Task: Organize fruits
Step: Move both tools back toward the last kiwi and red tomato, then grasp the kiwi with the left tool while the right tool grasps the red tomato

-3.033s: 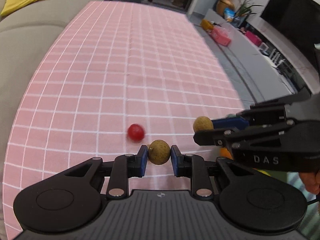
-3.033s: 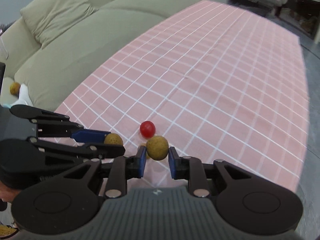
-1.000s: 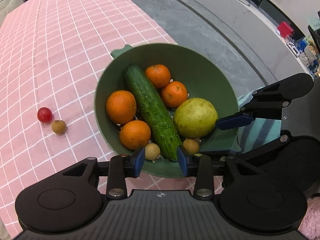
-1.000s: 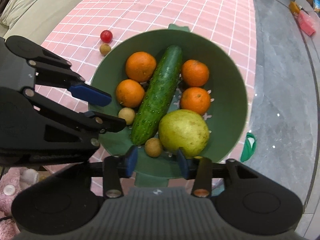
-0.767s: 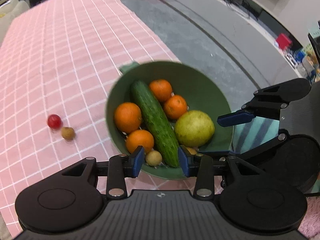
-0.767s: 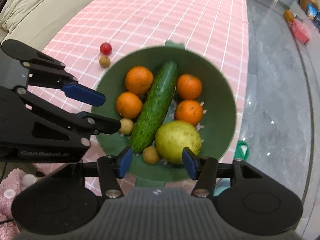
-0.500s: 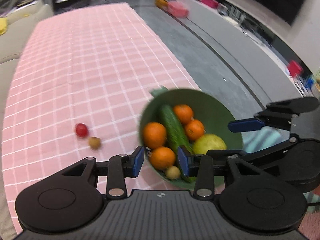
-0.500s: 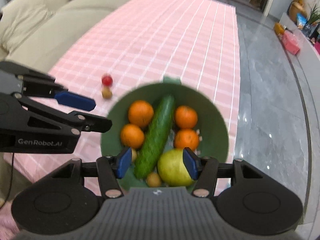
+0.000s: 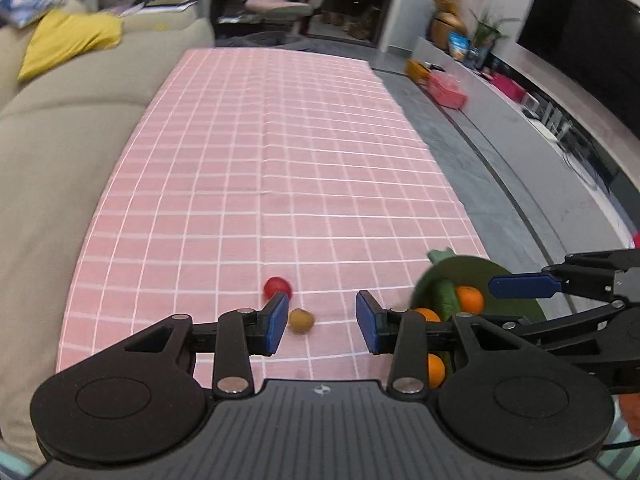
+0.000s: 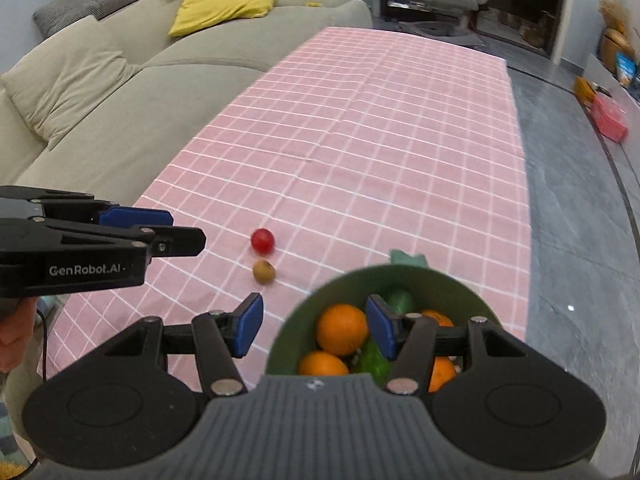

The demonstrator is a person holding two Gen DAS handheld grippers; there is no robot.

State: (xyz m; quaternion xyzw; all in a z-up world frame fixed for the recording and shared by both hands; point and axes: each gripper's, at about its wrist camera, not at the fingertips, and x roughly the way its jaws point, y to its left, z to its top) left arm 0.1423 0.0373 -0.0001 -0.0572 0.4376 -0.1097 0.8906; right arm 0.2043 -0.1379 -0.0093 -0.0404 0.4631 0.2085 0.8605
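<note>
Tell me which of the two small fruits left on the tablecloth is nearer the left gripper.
The small brown fruit, just ahead of the left gripper. The red one lies beyond it, farther up the cloth.

Black hand-held gripper (image 9: 322, 322), apparently blue-padded fingers (image 9: 277, 322)

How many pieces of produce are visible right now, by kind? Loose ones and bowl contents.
Red cherry tomato, loose on the pink checked cloth: 1
Small brown longan-like fruit, loose, just nearer than the tomato: 1
Oranges in the green bowl: 4 visible
Cucumber in the bowl: 1
Total visible: 7. Gripper bodies hide the bowl's near part, so more may be inside.
</note>
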